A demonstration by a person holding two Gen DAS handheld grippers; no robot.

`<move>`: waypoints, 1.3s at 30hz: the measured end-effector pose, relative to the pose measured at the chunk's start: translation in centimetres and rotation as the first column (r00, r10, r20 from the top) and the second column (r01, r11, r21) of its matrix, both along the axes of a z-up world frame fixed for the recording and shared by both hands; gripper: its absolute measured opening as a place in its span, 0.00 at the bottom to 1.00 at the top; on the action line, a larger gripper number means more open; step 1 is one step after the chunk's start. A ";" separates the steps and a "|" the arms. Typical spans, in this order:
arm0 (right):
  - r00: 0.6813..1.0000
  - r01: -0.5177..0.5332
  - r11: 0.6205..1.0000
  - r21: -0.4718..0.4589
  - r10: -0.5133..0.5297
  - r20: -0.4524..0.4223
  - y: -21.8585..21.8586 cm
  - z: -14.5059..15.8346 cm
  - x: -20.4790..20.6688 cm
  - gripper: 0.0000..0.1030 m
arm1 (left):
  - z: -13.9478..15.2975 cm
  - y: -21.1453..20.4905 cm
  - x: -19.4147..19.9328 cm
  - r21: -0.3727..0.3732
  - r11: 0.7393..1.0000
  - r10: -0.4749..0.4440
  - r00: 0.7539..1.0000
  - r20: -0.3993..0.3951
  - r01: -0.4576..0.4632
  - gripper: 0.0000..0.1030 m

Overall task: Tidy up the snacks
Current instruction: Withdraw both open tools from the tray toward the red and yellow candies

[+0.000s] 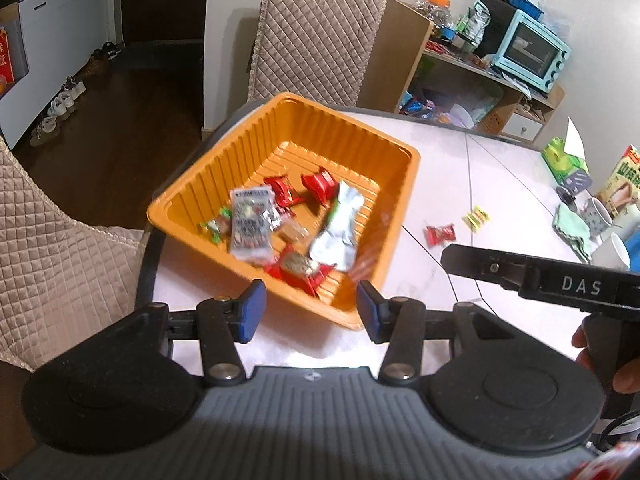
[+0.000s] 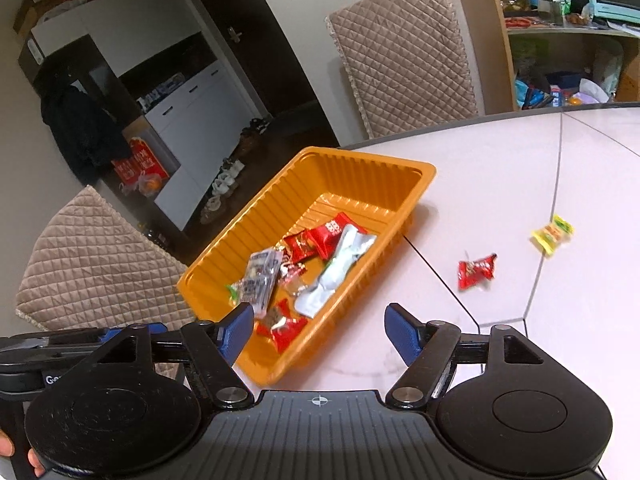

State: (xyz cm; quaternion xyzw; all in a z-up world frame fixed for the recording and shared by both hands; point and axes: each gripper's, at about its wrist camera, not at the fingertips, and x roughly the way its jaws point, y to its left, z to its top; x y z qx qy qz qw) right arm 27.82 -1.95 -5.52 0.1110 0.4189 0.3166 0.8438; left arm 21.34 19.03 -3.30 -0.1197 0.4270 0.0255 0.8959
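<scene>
An orange ribbed tray (image 1: pixel 224 172) (image 2: pixel 280 200) sits at the table's edge and holds several wrapped snacks: red candies (image 1: pixel 282 192) (image 2: pixel 332 234), a silver packet (image 1: pixel 338 228) (image 2: pixel 340 268) and a grey printed packet (image 1: pixel 252 226) (image 2: pixel 260 276). A red candy (image 1: pixel 440 235) (image 2: pixel 475 270) and a yellow candy (image 1: pixel 475 217) (image 2: pixel 553 234) lie loose on the table to the tray's right. My left gripper (image 1: pixel 310 310) is open and empty over the tray's near corner. My right gripper (image 2: pixel 320 332) is open and empty above the tray's near right side; it also shows in the left wrist view (image 1: pixel 520 274).
The white table (image 1: pixel 460 168) (image 2: pixel 520 168) bears mugs (image 1: pixel 598 210), a green cloth (image 1: pixel 572 226), a green tissue box (image 1: pixel 562 160) and a carton (image 1: pixel 624 184) at the far right. Quilted chairs (image 1: pixel 316 36) (image 2: pixel 404 60) (image 2: pixel 92 256) stand around it. A cluttered shelf (image 1: pixel 480 80) is behind.
</scene>
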 end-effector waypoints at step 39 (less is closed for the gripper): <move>0.967 0.248 0.961 -0.121 -0.252 -0.022 -16.4 -1.3 -7.2 0.71 | -2.8 -15.0 -2.3 0.025 0.969 -0.244 0.969 -0.041 0.245 0.45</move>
